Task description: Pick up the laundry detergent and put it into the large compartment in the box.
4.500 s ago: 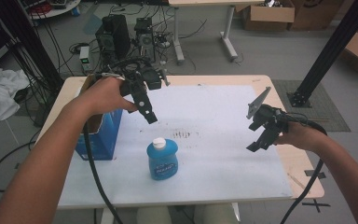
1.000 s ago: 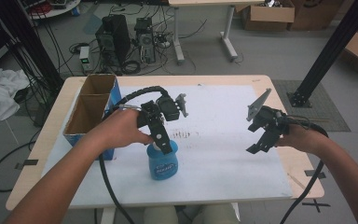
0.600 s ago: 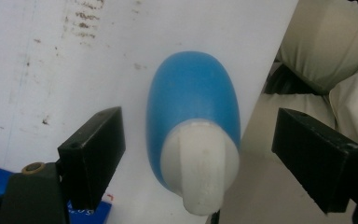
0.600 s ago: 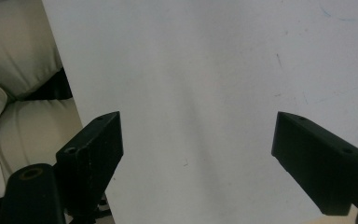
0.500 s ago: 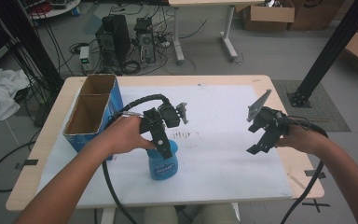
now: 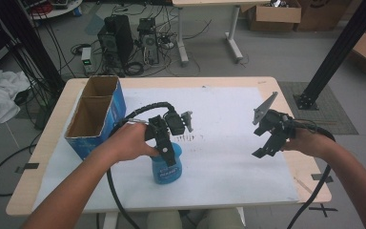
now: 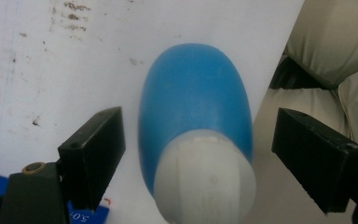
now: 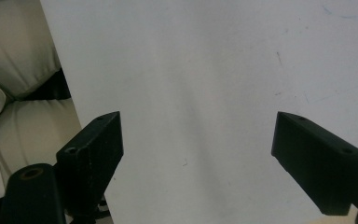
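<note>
On the tabletop (image 6: 228,81), a blue open box (image 6: 95,117) stands by the left edge. Near the front edge stands a blue bottle (image 6: 167,164); the left claw (image 6: 167,153) straddles its white cap (image 7: 205,179), spread wide, not touching. The right claw (image 6: 267,145), equally wide, hovers near the right edge.

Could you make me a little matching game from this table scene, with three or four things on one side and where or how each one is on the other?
Things
1. blue bottle
2. cardboard box
3. left gripper
4. right gripper

Places or states
A. at the table's left side, open at the top, two compartments
B. held open above bare white sheet, at the table's right
C. standing upright near the front edge, white cap on
D. open, jaws either side of a white cap

Pairs: 1-C, 2-A, 3-D, 4-B
</note>
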{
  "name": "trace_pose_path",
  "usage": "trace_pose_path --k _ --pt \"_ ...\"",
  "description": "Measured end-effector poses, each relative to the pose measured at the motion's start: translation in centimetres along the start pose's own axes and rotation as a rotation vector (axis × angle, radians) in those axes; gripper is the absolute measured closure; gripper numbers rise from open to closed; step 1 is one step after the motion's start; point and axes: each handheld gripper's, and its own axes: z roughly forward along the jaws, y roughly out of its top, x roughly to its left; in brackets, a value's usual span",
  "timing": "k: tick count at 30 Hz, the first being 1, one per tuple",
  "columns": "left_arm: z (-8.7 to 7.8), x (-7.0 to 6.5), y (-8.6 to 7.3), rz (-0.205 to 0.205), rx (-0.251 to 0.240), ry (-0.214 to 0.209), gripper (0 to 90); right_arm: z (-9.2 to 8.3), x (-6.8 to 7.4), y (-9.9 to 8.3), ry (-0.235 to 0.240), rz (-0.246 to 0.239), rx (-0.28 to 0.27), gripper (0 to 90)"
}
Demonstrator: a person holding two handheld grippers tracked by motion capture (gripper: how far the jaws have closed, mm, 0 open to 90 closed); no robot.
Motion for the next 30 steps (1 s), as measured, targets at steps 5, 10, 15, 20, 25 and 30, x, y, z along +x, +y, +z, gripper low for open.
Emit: trace_pose_path --k 5,10,15,20,25,30 --pt "0.7 0.0 0.0 0.005 0.011 0.000 17.9 0.0 0.0 -0.1 0.002 0.003 0.001 16.6" --pt "1.2 0.0 -0.2 -0.002 0.010 0.001 17.9 0.0 -0.1 -0.3 0.001 0.005 0.000 16.6" --pt "1.7 0.0 -0.3 -0.002 0.016 0.004 17.9 0.1 -0.1 -0.3 0.003 0.006 0.000 16.6" --pt "2.1 0.0 -0.3 0.001 0.021 0.007 17.9 0.0 -0.1 -0.2 0.001 0.005 -0.005 16.6" --pt "2.4 0.1 -0.3 0.004 0.021 0.013 18.0 0.1 -0.1 -0.2 0.004 0.007 -0.003 16.6" --pt "2.3 0.1 -0.3 0.004 0.019 0.011 18.4 0.0 -0.1 -0.3 0.003 0.008 -0.004 16.6"
